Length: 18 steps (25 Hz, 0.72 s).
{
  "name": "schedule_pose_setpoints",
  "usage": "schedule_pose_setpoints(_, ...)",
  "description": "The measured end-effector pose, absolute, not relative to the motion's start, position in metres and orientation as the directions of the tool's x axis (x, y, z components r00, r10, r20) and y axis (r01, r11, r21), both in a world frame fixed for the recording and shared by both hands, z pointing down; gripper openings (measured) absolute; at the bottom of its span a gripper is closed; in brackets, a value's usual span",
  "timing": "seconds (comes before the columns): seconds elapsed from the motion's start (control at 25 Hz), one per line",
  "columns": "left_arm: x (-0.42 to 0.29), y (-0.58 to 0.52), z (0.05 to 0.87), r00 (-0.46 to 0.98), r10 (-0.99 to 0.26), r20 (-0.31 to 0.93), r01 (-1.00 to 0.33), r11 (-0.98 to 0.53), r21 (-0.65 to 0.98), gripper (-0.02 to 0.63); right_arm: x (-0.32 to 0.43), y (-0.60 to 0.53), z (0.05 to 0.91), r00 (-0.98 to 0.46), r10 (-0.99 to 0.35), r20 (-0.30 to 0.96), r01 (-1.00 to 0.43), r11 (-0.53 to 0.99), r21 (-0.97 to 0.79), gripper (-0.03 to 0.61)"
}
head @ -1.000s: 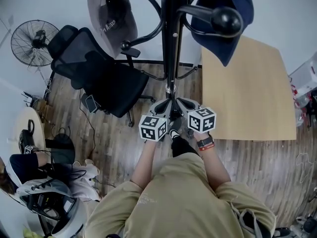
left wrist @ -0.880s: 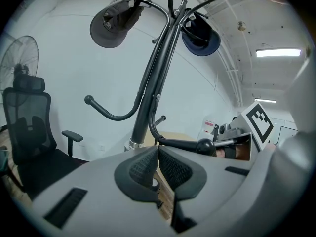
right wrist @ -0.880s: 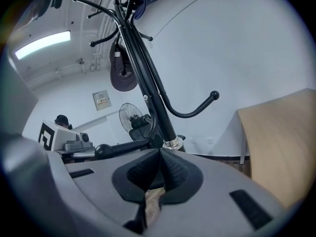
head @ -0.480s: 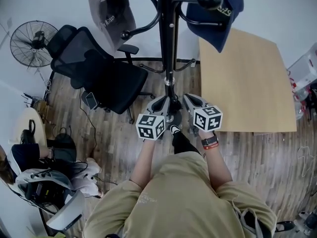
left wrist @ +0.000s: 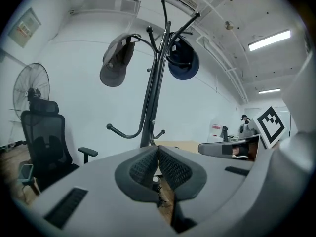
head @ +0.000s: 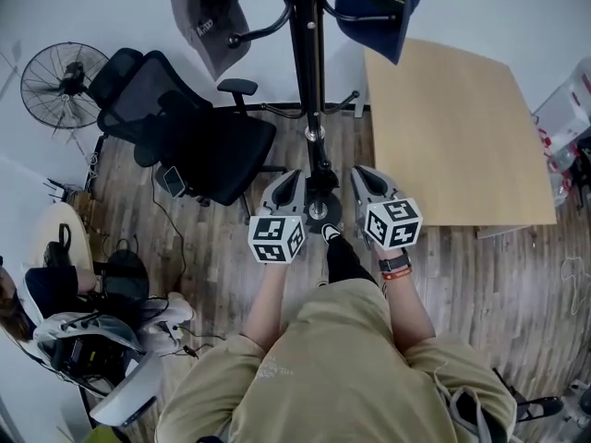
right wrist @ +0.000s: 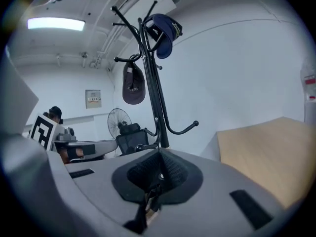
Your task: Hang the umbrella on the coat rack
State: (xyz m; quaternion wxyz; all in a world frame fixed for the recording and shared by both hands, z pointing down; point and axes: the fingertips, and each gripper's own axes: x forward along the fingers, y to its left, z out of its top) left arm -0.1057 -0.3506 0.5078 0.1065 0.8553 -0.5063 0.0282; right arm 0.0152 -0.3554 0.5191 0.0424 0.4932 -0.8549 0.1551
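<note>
No umbrella shows in any view. The black coat rack (head: 305, 72) stands straight ahead, its round base (head: 321, 212) on the wood floor between my two grippers. A grey cap (head: 208, 17) and a navy cap (head: 374, 3) hang from its upper hooks. My left gripper (head: 286, 181) is left of the base and my right gripper (head: 362, 173) is right of it. Both are shut with nothing between the jaws. In the left gripper view the left gripper (left wrist: 158, 154) points at the rack (left wrist: 150, 98). From the right gripper view, the right gripper (right wrist: 160, 159) faces the rack (right wrist: 155, 98).
A black office chair (head: 185, 127) stands left of the rack, with a floor fan (head: 60, 77) further left. On the right is a light wood table (head: 452, 137). Bags and cables (head: 102, 340) lie on the floor at the lower left.
Both grippers have spread apart to either side of the rack base and drawn slightly back. The head view has shifted, so the rack's hooks sit higher in frame.
</note>
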Motion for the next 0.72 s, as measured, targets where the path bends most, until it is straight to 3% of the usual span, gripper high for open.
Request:
schedule_pose_setpoints(0.28,-0.124,-0.326,0.496,0.424,-0.898,0.115,-0.904,-0.412,0.115,0.025,0.022,-0.326,0.503,-0.412,-0.898,0.155,-0.907,0.387,-0.165,0.015)
schedule_pose_setpoints(0.72,-0.14,-0.31,0.503,0.418,-0.899,0.129,-0.907,-0.403,0.125,0.025,0.01,-0.313,0.502,-0.402,-0.901,0.161,-0.912,0.379,-0.157,0.015)
